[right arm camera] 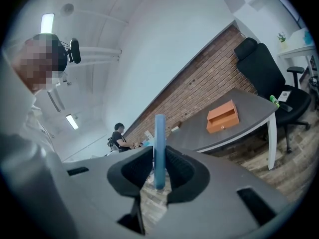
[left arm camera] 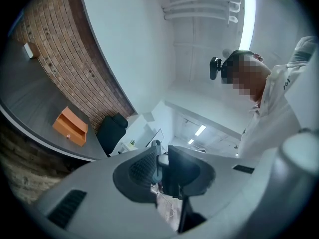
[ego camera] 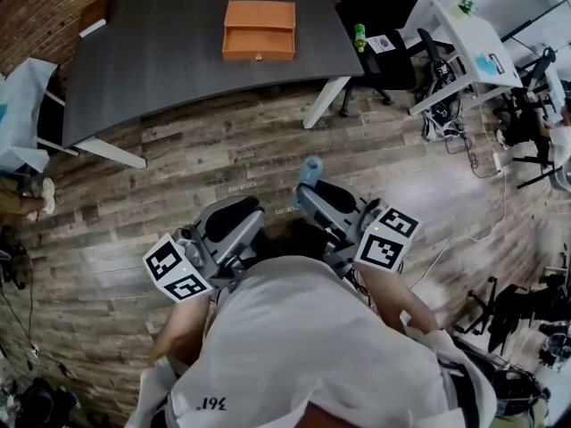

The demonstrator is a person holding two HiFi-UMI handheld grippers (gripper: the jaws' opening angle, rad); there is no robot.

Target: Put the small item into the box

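An orange box (ego camera: 259,29) with a small drawer knob sits on the dark table (ego camera: 161,52), far ahead of both grippers; it also shows as the orange box (left arm camera: 70,127) and the orange box (right arm camera: 223,116). My right gripper (ego camera: 312,190) is held close to my body over the wooden floor, shut on a small blue item (ego camera: 310,169). In the right gripper view the blue item (right arm camera: 159,143) stands edge-on, upright between the jaws of that gripper (right arm camera: 159,168). My left gripper (ego camera: 239,212) is beside it, its jaws (left arm camera: 162,166) pressed together with nothing clearly held.
A black office chair (ego camera: 384,34) with a green bottle (ego camera: 359,37) stands right of the table. A white desk (ego camera: 473,34) and cables (ego camera: 473,150) lie at the right. A small block (ego camera: 94,16) rests on the table's far left corner. A person (right arm camera: 118,133) sits far off.
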